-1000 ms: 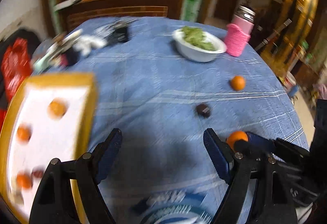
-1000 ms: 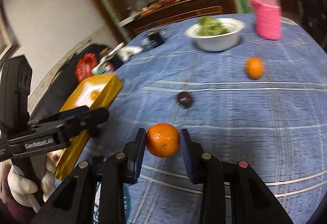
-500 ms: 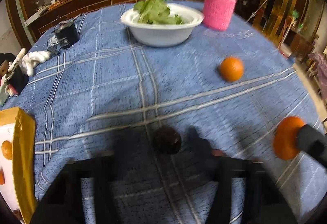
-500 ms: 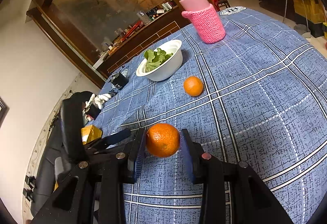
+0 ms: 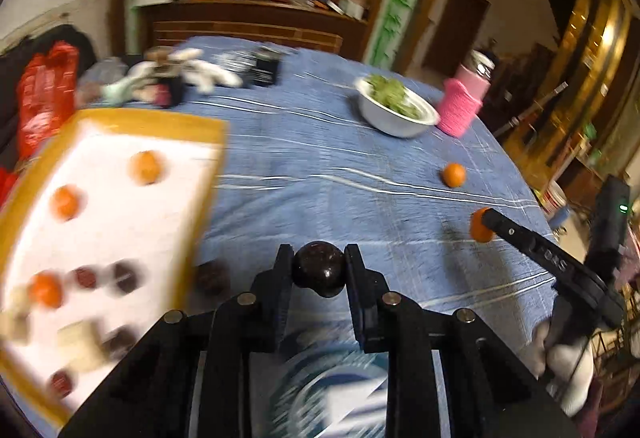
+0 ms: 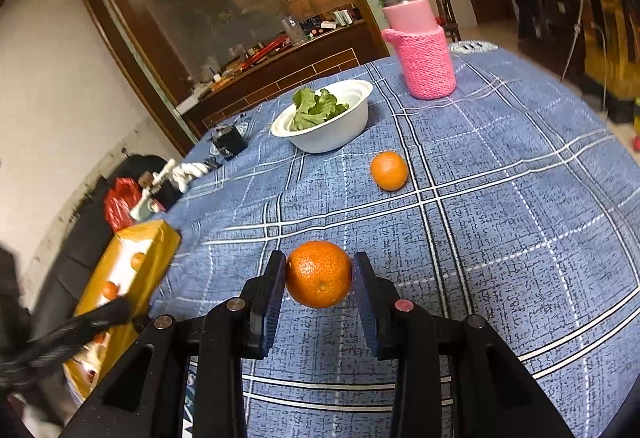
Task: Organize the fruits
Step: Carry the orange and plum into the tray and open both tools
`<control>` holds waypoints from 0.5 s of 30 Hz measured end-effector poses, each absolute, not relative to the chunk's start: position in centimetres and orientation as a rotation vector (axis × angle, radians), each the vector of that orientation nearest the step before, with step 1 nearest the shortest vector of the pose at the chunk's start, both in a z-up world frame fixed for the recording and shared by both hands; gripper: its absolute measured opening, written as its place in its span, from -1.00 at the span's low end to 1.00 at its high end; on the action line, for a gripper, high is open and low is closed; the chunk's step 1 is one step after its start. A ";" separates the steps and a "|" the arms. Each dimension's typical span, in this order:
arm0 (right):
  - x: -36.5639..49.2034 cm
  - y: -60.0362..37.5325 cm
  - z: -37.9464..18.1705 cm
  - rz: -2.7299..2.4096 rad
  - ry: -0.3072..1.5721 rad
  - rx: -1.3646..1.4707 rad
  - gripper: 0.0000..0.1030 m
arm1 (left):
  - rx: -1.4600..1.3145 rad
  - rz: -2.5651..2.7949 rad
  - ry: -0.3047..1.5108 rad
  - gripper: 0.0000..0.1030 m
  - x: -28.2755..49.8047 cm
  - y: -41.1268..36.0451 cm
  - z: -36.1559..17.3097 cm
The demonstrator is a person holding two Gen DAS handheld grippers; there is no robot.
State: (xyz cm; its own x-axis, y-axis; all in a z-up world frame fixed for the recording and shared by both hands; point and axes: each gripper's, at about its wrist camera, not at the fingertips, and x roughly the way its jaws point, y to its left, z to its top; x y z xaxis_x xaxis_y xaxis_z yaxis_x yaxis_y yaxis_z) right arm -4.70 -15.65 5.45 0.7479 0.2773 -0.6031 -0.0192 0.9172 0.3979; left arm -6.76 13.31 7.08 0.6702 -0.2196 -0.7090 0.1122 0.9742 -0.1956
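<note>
Both grippers loaded: left gripper clamps dark fruit, right gripper orange.

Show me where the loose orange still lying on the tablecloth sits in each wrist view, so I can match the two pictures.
Left wrist: the loose orange lies right of centre on the blue cloth, below the pink bottle.
Right wrist: the same loose orange lies just above centre, beyond the orange held in the right gripper.
Shared landmark: the white bowl of greens, up and left of it in both views.
</note>
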 end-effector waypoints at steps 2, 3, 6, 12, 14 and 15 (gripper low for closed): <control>-4.8 -15.2 5.3 0.168 0.716 0.366 -0.28 | -0.117 -0.119 0.781 -0.52 -8.5 15.3 7.9; -4.9 -15.0 5.3 0.165 0.716 0.352 -0.28 | -0.107 -0.088 0.759 -0.52 -9.2 16.3 8.4; -5.0 -14.7 5.3 0.142 0.708 0.319 -0.28 | -0.133 -0.034 0.704 -0.52 -11.4 19.2 9.7; -5.5 -14.2 5.4 0.057 0.687 0.233 -0.29 | -0.219 -0.018 0.630 -0.52 -14.4 22.6 11.3; -5.7 -13.8 5.3 0.045 0.693 0.209 -0.29 | -0.243 -0.019 0.619 -0.52 -15.0 23.5 11.5; -6.0 -13.6 5.3 0.048 0.700 0.207 -0.29 | -0.255 -0.020 0.615 -0.52 -15.2 24.1 11.5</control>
State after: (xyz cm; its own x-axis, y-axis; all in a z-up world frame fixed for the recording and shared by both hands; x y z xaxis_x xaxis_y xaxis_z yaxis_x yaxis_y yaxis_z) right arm -5.97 -13.60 5.33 0.7645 0.1135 -0.6345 0.0251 0.9784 0.2053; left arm -15.23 24.06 11.50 0.8174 -0.0943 -0.5684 -0.0567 0.9686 -0.2422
